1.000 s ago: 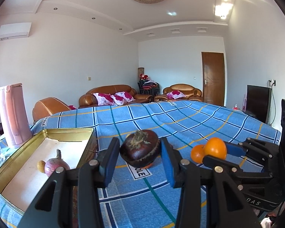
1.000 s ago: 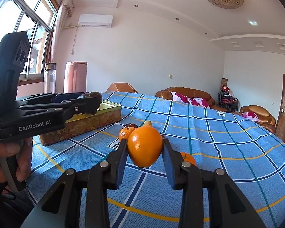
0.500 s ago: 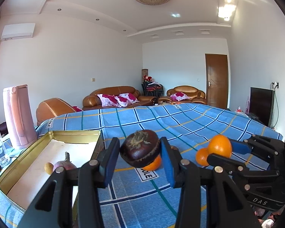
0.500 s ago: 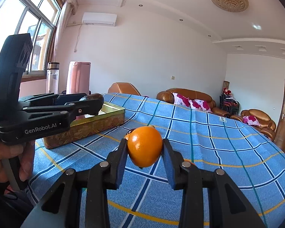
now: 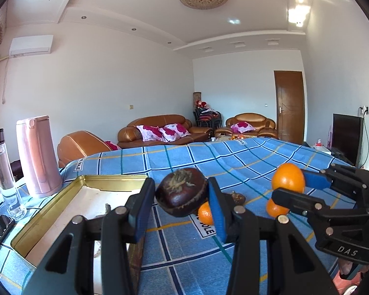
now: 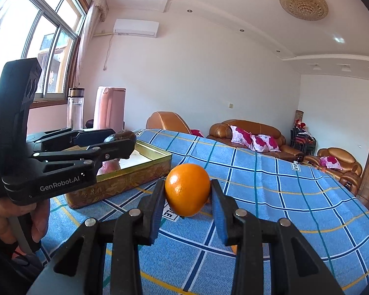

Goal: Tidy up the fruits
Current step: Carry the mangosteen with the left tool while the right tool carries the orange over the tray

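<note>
**Both grippers loaded, tin waiting at left**

The left gripper (image 5: 182,196) is clenched on a dark purple mangosteen (image 5: 181,191), held clear of the cloth at the centre of the left wrist view. The right gripper (image 6: 187,194) grasps an orange (image 6: 187,188) at the centre of its own view; the same gripper appears at the right edge of the left view, fruit between its blue pads.

The step in hand looks like carrying both fruits to the gold tin (image 5: 46,215), which sits at lower left in the left view and left of centre in the right view. To do it well, I would bring one gripper over the tin at a time, since the two tools are near each other and could collide above the rim. Lower each fruit until it rests on the tin floor before letting go; round fruit dropped from height may roll or bounce out. Keep the grip steady on the mangosteen, whose hard curved shell could slip.

The tin has a pale floor and already holds something small near its near side, mostly hidden behind the left finger, so I cannot tell what. Two more oranges (image 5: 275,207) and a brownish fruit lie loose on the blue checked tablecloth (image 5: 233,157), outside the tin
</note>
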`<action>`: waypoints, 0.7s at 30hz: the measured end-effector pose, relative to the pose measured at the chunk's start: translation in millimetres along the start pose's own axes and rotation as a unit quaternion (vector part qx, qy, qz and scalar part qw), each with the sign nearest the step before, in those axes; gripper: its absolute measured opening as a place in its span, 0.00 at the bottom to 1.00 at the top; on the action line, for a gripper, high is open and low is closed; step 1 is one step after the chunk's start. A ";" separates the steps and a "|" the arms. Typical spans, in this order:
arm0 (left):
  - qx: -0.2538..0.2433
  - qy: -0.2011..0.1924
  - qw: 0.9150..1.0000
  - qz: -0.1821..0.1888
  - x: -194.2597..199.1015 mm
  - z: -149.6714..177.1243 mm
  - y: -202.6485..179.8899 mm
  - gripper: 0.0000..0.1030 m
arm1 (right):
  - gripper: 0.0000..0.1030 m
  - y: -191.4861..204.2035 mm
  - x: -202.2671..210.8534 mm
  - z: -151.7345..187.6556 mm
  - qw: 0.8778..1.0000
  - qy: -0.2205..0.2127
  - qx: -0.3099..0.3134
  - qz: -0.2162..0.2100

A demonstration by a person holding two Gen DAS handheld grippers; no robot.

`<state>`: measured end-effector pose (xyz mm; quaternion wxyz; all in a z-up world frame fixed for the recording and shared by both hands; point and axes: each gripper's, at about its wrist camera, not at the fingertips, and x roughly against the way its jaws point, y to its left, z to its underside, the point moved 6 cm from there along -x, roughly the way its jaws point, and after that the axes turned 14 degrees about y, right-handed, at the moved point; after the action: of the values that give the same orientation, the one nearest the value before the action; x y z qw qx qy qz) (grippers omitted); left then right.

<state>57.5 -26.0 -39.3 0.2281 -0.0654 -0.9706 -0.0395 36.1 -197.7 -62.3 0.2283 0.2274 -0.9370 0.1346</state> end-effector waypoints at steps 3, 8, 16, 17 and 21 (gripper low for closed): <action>0.007 0.005 1.000 -0.005 0.5 -0.7 9.3 0.44 | 0.37 6.2 -2.9 -7.5 1.000 0.000 0.008 -0.005; 0.021 0.014 0.999 -0.019 0.6 -0.7 28.1 0.44 | 0.37 19.5 -13.5 -21.7 1.000 0.007 0.021 -0.019; 0.052 0.040 0.997 -0.048 -4.2 3.5 70.7 0.44 | 0.37 38.2 -33.8 -38.8 0.998 0.025 0.026 -0.054; 0.056 0.047 0.996 -0.051 -5.1 4.5 77.4 0.44 | 0.37 41.5 -36.7 -41.7 0.998 0.029 0.028 -0.057; 0.070 0.070 0.993 -0.068 -8.4 10.6 101.3 0.44 | 0.37 56.7 -49.5 -52.2 0.996 0.042 0.035 -0.072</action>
<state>75.0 74.3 -47.7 0.2962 0.0195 -0.9549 0.0090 66.7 -112.3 -50.1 0.2680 0.2965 -0.9026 0.1603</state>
